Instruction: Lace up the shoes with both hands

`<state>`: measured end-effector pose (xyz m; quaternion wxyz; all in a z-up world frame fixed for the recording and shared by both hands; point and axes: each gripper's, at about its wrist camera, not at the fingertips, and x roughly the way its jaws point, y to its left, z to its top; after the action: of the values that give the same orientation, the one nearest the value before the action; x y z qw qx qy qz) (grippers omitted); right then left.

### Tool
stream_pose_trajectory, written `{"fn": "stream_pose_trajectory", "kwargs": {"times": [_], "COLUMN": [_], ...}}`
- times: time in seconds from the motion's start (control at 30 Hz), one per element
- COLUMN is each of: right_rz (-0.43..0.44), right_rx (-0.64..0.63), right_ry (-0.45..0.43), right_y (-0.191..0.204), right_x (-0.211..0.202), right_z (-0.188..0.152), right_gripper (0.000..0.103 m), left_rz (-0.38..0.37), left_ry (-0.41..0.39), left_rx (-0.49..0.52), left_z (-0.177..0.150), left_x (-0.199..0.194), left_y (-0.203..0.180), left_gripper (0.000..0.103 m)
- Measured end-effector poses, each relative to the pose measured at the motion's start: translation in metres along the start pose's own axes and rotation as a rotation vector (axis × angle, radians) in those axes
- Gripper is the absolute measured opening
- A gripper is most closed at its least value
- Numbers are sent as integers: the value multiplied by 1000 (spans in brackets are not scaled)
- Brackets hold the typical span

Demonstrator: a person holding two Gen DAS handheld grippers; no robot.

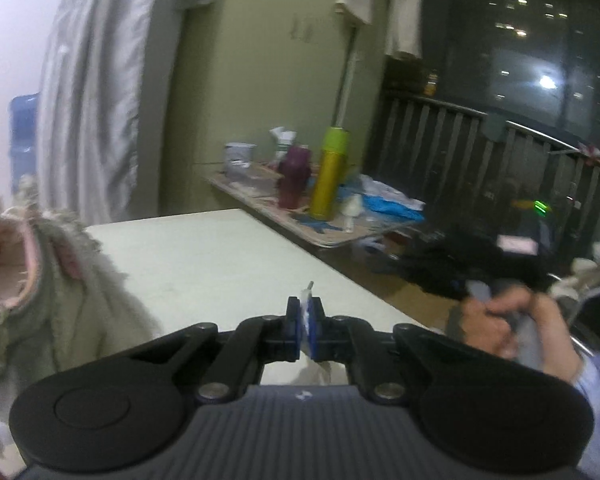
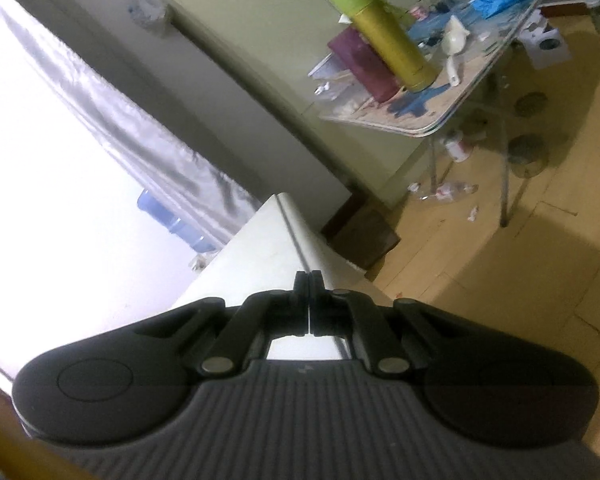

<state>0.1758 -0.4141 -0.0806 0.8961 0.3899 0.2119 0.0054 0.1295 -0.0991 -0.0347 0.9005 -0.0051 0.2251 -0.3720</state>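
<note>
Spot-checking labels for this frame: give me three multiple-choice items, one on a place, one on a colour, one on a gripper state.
1. Where does the shoe lie in the left wrist view?
A. left edge of the table
B. on the floor
C. on the side table

2. What colour is the flask's cap?
A. red
B. lime green
C. black

3. How is the left gripper?
A. wide open
B. shut on nothing
C. shut on the lace tip

Key: 1 A, the fuzzy grey shoe rests at the white table's left edge. 2 B, lime green cap on a yellow body. 3 C, the white lace end sticks up between the closed blue pads.
</note>
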Motion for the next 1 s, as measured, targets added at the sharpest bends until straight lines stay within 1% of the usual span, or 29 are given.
{"fn": "stream_pose_trajectory", "kwargs": {"times": [0.1, 0.23, 0.3, 0.33, 0.4, 0.47, 0.53, 0.6, 0.67, 0.77, 0.8, 0.87, 0.9, 1.0], "right_rz": [6, 31, 18, 5, -14, -10, -9, -15, -21, -5, 1, 3, 12, 60], "right_rx": [-23, -15, -11, -7, 45, 125, 178, 195, 208, 257, 275, 308, 335, 447], "right_ry": [3, 26, 32, 32, 38, 47, 66, 84, 107, 112, 106, 92, 84, 67], "right_y": [4, -1, -10, -15, -31, -50, -63, -70, -73, -78, -80, -84, -87, -98], "right_x": [1, -15, -30, -39, -54, -67, -75, -78, -77, -78, -79, -79, -79, -83], "right_z": [9, 16, 13, 11, 8, 3, -3, -10, -15, -21, -23, -26, -28, -38], "right_gripper": [0, 2, 3, 3, 4, 8, 16, 20, 23, 27, 30, 36, 41, 41], "left_rz": [-16, -117, -169, -183, -198, -198, -182, -178, -175, -166, -164, -151, -136, -93], "left_ry": [13, 34, 56, 70, 98, 115, 117, 106, 86, 43, 22, -15, -28, -57], "left_rx": [19, 62, 106, 141, 200, 240, 276, 292, 282, 247, 228, 195, 181, 139], "left_z": [-7, -15, -20, -22, -26, -30, -34, -37, -37, -34, -33, -29, -28, -27], "left_x": [-2, -3, 0, 2, 8, 15, 20, 21, 18, 8, 1, -10, -15, -33], "left_y": [-6, -14, -23, -30, -42, -51, -59, -63, -63, -62, -59, -54, -51, -43], "left_gripper": [5, 5, 5, 5, 6, 8, 17, 43, 51, 54, 56, 57, 57, 58]}}
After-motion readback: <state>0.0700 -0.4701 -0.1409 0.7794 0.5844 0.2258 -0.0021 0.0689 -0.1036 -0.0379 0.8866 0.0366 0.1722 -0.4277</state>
